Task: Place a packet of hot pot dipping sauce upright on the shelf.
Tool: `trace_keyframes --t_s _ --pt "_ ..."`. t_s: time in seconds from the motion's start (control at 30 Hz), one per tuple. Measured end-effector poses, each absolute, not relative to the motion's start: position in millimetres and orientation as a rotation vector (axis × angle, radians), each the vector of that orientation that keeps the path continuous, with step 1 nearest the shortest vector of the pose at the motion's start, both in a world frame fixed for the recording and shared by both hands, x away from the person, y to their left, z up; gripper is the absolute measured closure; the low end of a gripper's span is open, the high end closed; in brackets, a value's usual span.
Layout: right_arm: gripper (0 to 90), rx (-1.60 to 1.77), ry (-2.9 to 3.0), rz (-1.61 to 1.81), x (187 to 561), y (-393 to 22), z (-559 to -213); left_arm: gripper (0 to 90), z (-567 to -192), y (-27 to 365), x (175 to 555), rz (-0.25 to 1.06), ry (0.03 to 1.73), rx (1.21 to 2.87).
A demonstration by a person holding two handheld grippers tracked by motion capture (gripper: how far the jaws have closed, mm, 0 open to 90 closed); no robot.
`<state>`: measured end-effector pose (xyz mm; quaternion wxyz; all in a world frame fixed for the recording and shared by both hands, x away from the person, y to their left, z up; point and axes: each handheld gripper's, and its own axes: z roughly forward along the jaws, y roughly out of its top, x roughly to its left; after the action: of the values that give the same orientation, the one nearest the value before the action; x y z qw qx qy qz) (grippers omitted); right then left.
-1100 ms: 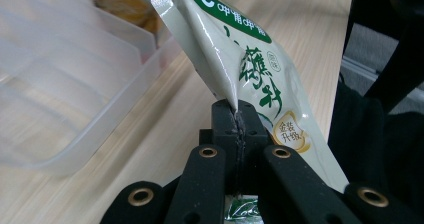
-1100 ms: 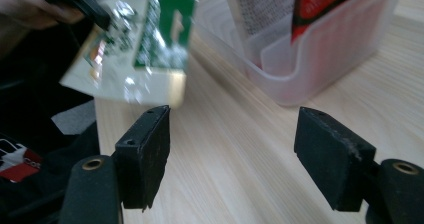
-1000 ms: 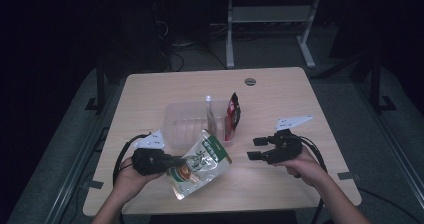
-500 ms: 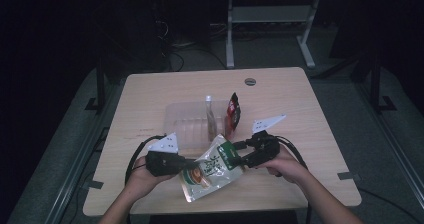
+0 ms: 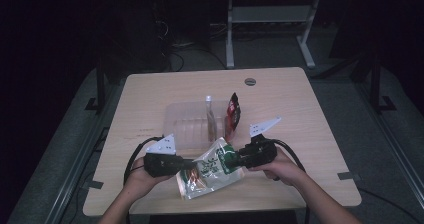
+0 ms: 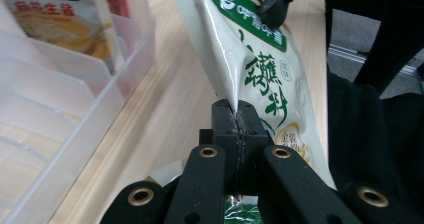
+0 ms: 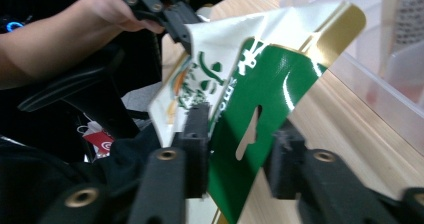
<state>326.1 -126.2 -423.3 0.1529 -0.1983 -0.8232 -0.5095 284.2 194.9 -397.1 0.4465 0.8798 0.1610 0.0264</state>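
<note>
A white and green snack bag (image 5: 212,169) hangs just above the table's front between both grippers. My left gripper (image 5: 192,162) is shut on the bag's side seam, and its own view shows the pads (image 6: 235,109) pinching that seam (image 6: 225,79). My right gripper (image 5: 231,157) comes in from the right at the bag's green top. In its own view the green header (image 7: 260,84) with a hang hole lies between the jaws (image 7: 240,134). These jaws have just been closing and still stand apart around it.
A clear plastic divider tray (image 5: 187,124) sits mid-table behind the bag, with a red packet (image 5: 232,111) upright at its right end and a thin packet (image 5: 210,116) beside that. The wooden table (image 5: 300,99) ends close behind both hands.
My right gripper moved left from the table's right side to the bag's top, and its jaws narrowed around the header. The bag tilted up a little. My left gripper stayed put.
</note>
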Motion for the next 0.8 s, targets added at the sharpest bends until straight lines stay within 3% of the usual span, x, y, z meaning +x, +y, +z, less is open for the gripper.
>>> trace_keyframes --t_s 0.43,0.8 --pt "89.3 -0.524 -2.367 -1.467 321.8 -121.5 -422.3 89.6 -397.4 192.5 285.7 0.096 0.386 2.171" --pt "90.0 -0.482 -2.324 -1.521 319.8 -121.4 -419.8 83.5 -404.1 195.5 291.6 0.091 0.437 2.156"
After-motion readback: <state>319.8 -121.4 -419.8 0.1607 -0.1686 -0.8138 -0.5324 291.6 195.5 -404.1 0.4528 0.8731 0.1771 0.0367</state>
